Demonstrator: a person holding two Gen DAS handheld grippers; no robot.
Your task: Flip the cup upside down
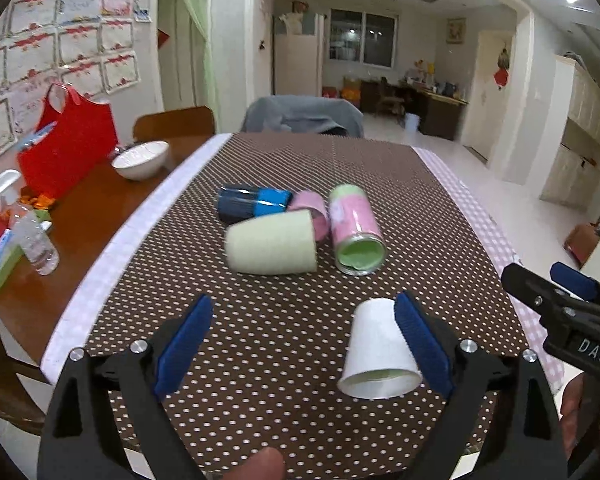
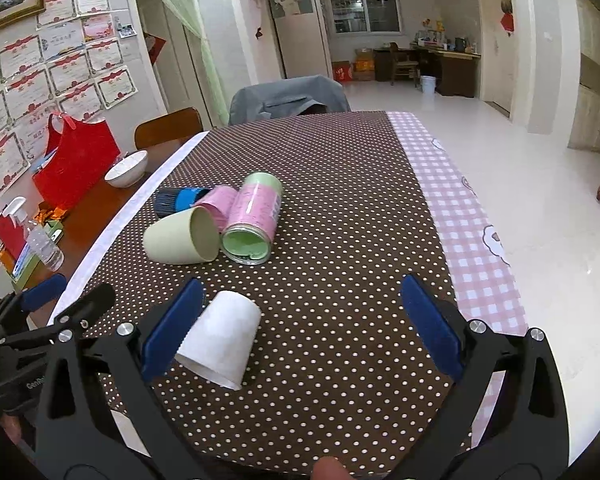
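A white paper cup (image 1: 378, 350) stands upside down on the brown dotted tablecloth (image 1: 284, 160), its wide rim on the cloth. It also shows in the right wrist view (image 2: 222, 338). My left gripper (image 1: 302, 344) is open; the cup sits just inside its right finger. My right gripper (image 2: 300, 328) is open and empty; the cup sits by its left finger. A pale green cup (image 1: 272, 244) lies on its side behind, beside a pink-and-green can (image 1: 354, 228), a pink cup (image 1: 312, 208) and a blue-and-black cup (image 1: 252, 202), all lying down.
A white bowl (image 1: 140, 159), a red bag (image 1: 70, 146), a clear bottle (image 1: 38, 244) and a spray bottle (image 1: 4, 192) stand on the bare wood at the left. A chair with a grey jacket (image 1: 302, 120) is at the far edge. The right gripper shows in the left view (image 1: 568, 308).
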